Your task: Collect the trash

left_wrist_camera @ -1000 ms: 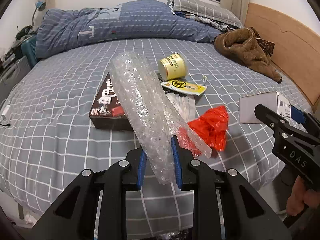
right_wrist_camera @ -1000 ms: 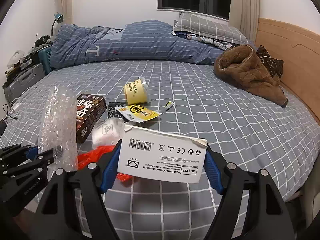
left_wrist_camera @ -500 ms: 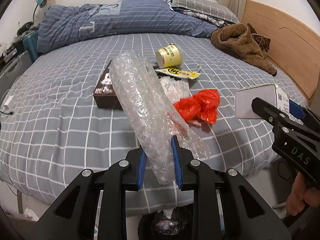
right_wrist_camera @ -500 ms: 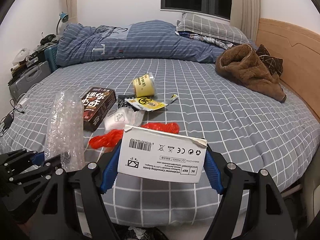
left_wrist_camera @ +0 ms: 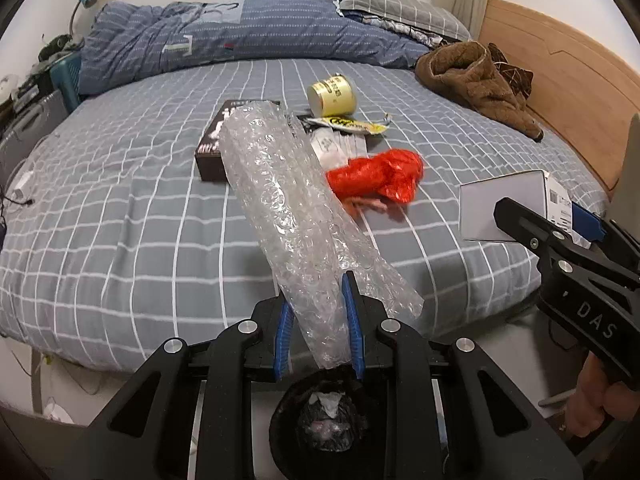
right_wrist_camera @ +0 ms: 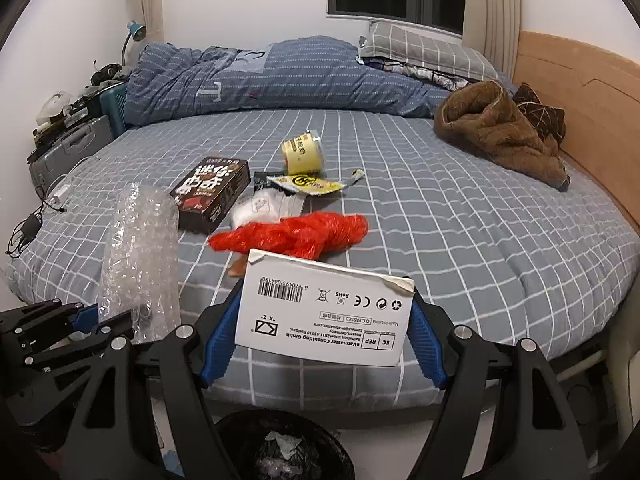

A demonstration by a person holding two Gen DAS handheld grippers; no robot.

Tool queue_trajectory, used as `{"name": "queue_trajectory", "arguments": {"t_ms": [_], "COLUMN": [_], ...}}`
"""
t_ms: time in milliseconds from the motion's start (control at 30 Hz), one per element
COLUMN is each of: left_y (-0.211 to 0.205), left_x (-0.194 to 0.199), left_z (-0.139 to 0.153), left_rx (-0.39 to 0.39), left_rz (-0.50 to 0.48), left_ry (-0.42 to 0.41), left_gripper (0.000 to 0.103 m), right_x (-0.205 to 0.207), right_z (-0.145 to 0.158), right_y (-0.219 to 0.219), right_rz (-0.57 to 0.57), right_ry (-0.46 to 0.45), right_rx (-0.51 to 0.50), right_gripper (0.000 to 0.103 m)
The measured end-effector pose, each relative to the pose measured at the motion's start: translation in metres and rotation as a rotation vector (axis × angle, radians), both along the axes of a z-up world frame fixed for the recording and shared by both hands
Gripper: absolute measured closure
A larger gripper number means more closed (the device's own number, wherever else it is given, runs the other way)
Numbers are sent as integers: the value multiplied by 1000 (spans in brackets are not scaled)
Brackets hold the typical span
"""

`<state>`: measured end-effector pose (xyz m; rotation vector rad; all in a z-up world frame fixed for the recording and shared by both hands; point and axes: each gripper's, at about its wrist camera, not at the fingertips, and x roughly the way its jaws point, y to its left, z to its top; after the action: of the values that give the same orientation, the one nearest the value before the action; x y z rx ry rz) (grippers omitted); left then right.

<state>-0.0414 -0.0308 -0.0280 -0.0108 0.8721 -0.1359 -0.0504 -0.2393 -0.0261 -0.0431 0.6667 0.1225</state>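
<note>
Left gripper (left_wrist_camera: 318, 328): jaws nearly closed, blue pads pinching the lower end of a bubble wrap roll (left_wrist_camera: 296, 216); the roll juts forward and up from the jaws, tilted to the left.
Right gripper (right_wrist_camera: 322, 334): jaws set wide, clamped on the two short ends of a white box (right_wrist_camera: 324, 312); the printed face with barcode shows, its text upside down.
Trash bin (left_wrist_camera: 320, 420): black-lined, on the floor directly below and just behind the left jaws; crumpled white scrap inside. In the right wrist view the same bin sits below the right jaws, near the bottom edge.
Bed (right_wrist_camera: 460, 232): grey sheet with white grid, spreading ahead of both jaws; its near edge lies just beyond the pads.
Red plastic bag (right_wrist_camera: 296, 234): crumpled on the sheet just past the top edge of the held box, ahead of the right jaws.
Dark box (right_wrist_camera: 212, 196): flat on the bed, ahead and left of the right jaws, partly behind the roll in the left wrist view.
Yellow cup (right_wrist_camera: 300, 154): on its side, farther ahead, beyond the red bag.
Yellow wrapper (right_wrist_camera: 308, 185): flat, just in front of the cup.
White packet (right_wrist_camera: 266, 208): between the dark box and the red bag.
Brown garment (right_wrist_camera: 496, 132): heaped far ahead and right, by the wooden headboard.
Blue quilt (right_wrist_camera: 256, 76): bunched at the far side of the bed.
Hand (left_wrist_camera: 596, 400): holding the right gripper's handle, lower right of the left wrist view.
</note>
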Motion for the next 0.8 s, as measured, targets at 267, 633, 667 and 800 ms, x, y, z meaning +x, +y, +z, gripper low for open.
{"name": "queue_trajectory", "arguments": {"t_ms": [267, 633, 667, 800], "left_y": [0, 2, 2, 0], "left_x": [-28, -58, -61, -74], "left_z": [-9, -17, -19, -24], "left_rx": [-5, -6, -5, -3], "left_rz": [8, 18, 17, 13], "left_ry": [29, 51, 55, 70], "left_gripper": [80, 80, 80, 80], "right_x": [-29, -62, -65, -76], "right_z": [-6, -8, -8, -13], "right_y": [6, 5, 6, 9], "right_rz": [14, 20, 22, 31], "right_ry": [17, 33, 36, 48], "right_rx": [5, 12, 13, 11], "right_gripper": [32, 32, 32, 32]}}
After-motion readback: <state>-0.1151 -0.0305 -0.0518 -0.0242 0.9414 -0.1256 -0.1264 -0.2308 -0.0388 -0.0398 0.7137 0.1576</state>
